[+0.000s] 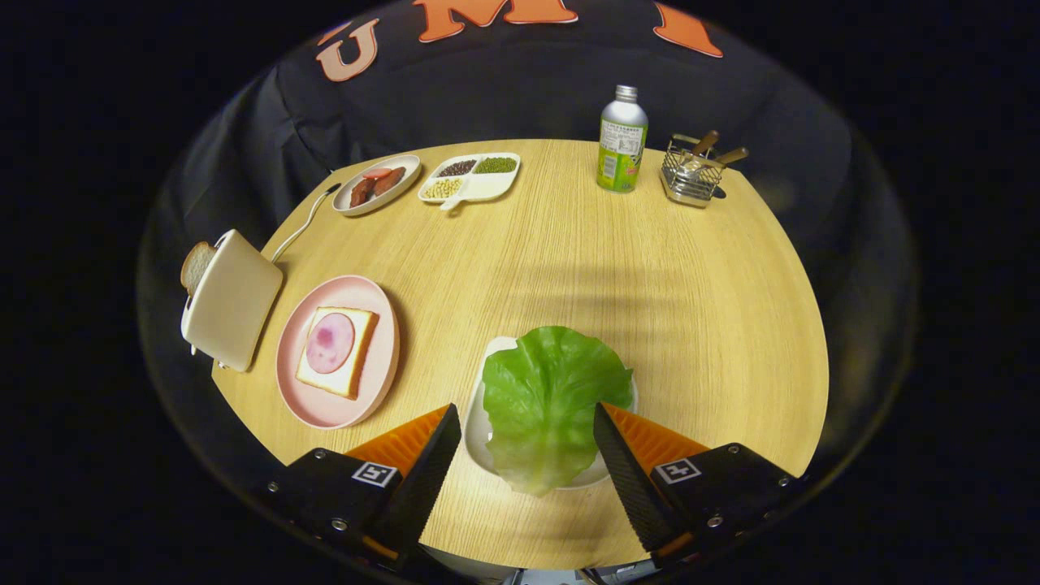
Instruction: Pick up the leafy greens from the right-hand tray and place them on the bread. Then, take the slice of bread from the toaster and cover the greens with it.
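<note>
Greens [552,398]: on white tray [481,406], near table edge, long axis running near-to-far, straight between the fingers of the gripper [526,426], which is wide open, holding nothing; bread [337,351] on plate, left.

Round wooden table [569,268], pale grain running near to far, brightly lit from above with a soft banded shadow across the middle. Black cloth wall [504,89] draped close behind, folds showing at the far left. On the far edge: an oval plate of sausages [376,184] and a divided dish of beans [471,177] at left, a green-labelled metal bottle [622,140] and a wire caddy [691,171] holding what may be wooden-handled utensils at right. Darkness past the table's rim.
</note>
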Demonstrator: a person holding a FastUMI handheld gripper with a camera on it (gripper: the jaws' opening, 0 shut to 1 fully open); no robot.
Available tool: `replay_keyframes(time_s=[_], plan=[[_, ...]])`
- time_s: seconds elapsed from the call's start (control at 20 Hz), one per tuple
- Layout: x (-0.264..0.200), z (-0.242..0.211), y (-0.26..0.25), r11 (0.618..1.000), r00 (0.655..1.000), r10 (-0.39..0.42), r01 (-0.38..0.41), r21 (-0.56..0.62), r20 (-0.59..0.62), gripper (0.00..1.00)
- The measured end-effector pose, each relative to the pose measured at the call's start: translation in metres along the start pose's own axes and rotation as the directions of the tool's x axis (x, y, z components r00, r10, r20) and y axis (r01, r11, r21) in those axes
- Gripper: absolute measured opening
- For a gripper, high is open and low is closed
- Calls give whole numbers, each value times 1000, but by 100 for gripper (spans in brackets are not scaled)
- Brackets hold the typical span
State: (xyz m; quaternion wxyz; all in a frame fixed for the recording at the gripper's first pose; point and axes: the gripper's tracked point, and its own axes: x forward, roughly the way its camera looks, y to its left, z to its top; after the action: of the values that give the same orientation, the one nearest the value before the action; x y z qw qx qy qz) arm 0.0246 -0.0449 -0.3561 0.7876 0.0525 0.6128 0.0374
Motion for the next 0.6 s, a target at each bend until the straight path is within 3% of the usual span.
replay_keyframes(time_s=[0.4,0.6], plan=[[45,-17,-9,1000,994,-31,31,0,-105,99],[48,-16,-13,996,992,-79,75,-50,-100,92]])
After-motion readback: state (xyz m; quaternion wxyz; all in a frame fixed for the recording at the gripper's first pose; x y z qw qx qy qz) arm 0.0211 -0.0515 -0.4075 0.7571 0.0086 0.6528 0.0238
